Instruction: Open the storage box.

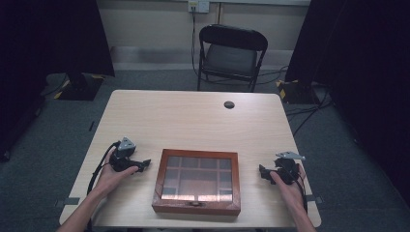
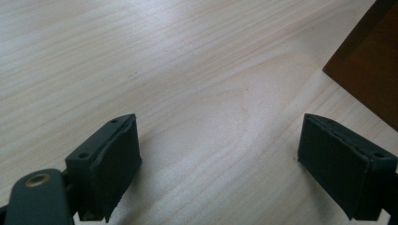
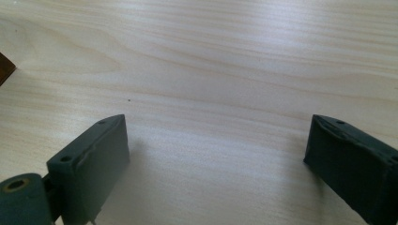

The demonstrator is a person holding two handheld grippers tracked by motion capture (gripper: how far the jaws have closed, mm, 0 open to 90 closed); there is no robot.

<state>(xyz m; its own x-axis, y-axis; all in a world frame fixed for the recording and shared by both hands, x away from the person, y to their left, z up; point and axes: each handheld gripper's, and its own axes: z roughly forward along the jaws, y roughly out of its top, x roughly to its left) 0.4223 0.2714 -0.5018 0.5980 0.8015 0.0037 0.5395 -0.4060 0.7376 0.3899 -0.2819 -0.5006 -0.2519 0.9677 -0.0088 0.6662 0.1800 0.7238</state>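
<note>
Well apart, both gaping tongs (image 1: 145, 163) (image 1: 262, 172) flank the box (image 1: 198, 181).

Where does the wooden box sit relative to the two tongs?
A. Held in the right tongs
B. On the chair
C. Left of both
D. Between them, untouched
D: in the high view the box lies on the table between the left tongs and the right tongs, both open and apart from it.
</note>
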